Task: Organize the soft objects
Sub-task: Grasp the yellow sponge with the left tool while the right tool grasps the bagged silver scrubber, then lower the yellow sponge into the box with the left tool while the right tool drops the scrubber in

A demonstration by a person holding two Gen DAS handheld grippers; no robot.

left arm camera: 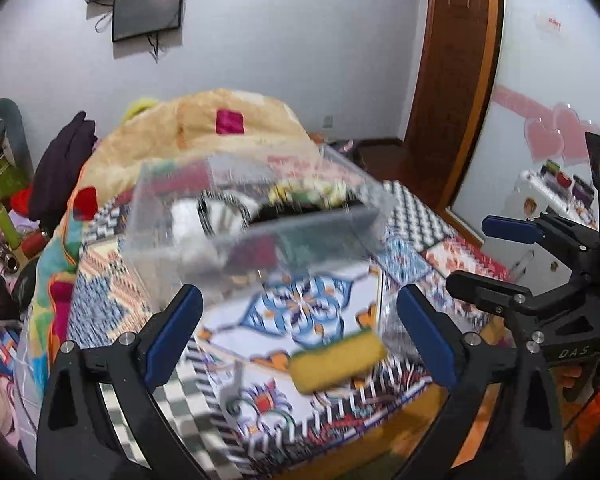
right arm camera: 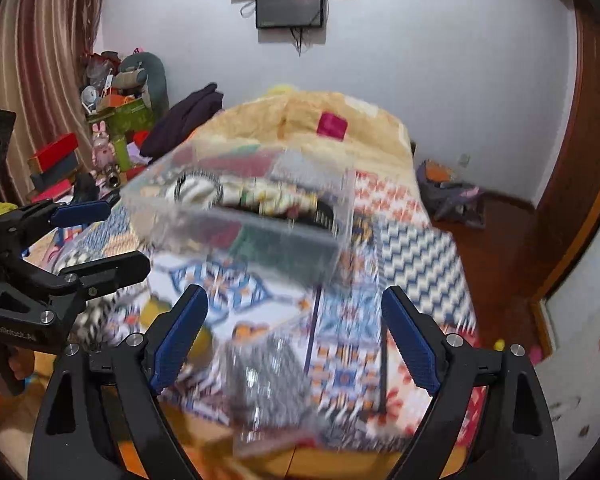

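Note:
A clear plastic box (left arm camera: pixel 204 224) stands on the patterned bed and holds several soft items, striped and dark ones among them; it also shows in the right wrist view (right arm camera: pixel 204 208). A yellow sponge (left arm camera: pixel 338 360) lies on the bedspread in front of it, between my left gripper's (left arm camera: pixel 300 334) open fingers. A clear bag (right arm camera: pixel 268 380) of grey stuff lies near the bed's front edge, between my right gripper's (right arm camera: pixel 294 336) open fingers. Each gripper is empty and shows in the other's view: the right one (left arm camera: pixel 484 256) and the left one (right arm camera: pixel 108 236). Both frames are blurred.
A yellow blanket pile (left arm camera: pixel 228 120) with a dark garment (left arm camera: pixel 64 160) lies behind the box. Cluttered shelves (right arm camera: pixel 108 128) stand at the left. A wooden door (left arm camera: pixel 452 80) and bags on the floor (right arm camera: pixel 452 192) are at the right.

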